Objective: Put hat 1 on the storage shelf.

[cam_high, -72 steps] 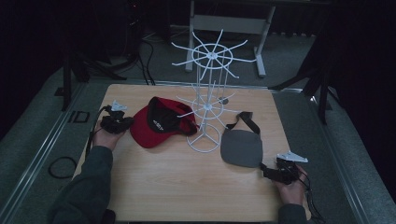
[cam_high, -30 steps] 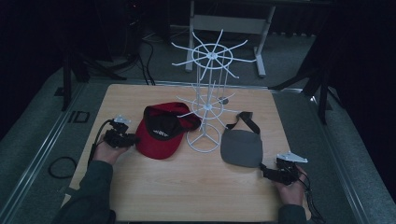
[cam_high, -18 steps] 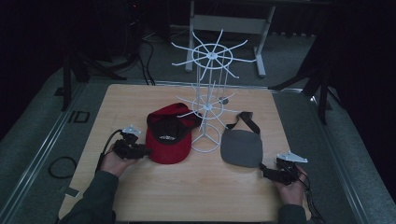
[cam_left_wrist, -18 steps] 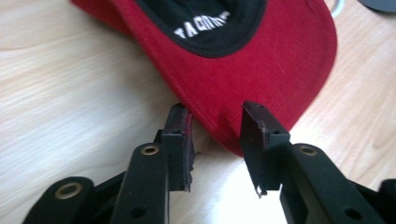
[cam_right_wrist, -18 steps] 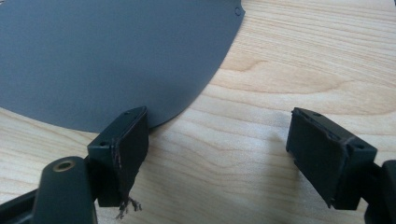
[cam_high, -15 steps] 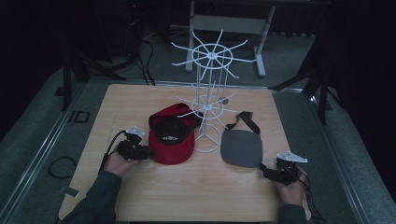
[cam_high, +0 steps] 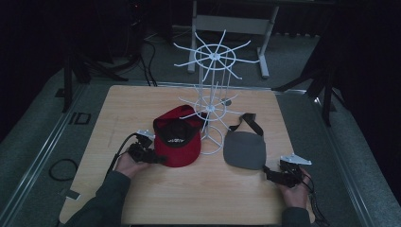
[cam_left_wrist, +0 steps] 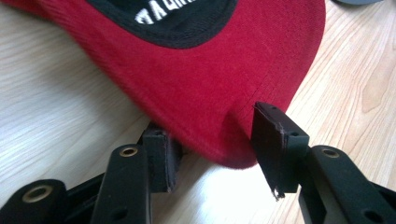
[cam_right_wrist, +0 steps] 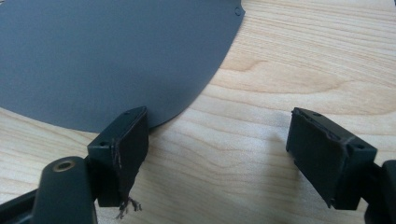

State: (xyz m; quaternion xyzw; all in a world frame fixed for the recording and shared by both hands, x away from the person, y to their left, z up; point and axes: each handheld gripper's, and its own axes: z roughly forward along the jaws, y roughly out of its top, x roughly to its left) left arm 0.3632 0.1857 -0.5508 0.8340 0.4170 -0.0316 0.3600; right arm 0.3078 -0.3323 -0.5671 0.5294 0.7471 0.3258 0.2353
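A red cap [cam_high: 177, 139] with a black front panel lies on the wooden table [cam_high: 198, 198], against the foot of the white wire rack [cam_high: 211, 90]. Its brim points toward the person. My left gripper [cam_high: 157, 158] is at the brim's left edge. In the left gripper view one jaw sits under the red brim [cam_left_wrist: 210, 84] and the other presses its top, so my left gripper [cam_left_wrist: 212, 135] is shut on it. A grey cap [cam_high: 244, 149] lies right of the rack. My right gripper [cam_high: 270, 173] stands open at its near right edge, with the grey brim [cam_right_wrist: 107, 56] beside one jaw of that gripper [cam_right_wrist: 219, 135].
The rack's base ring [cam_high: 213, 142] lies between the two caps, and its spokes spread out above them. A black strap [cam_high: 247, 120] trails from the grey cap toward the rack. Bare wood runs along the table's near edge.
My left gripper has moved toward the person and to the right, swinging the red cap's brim round with it. The right gripper and the grey cap have stayed put.
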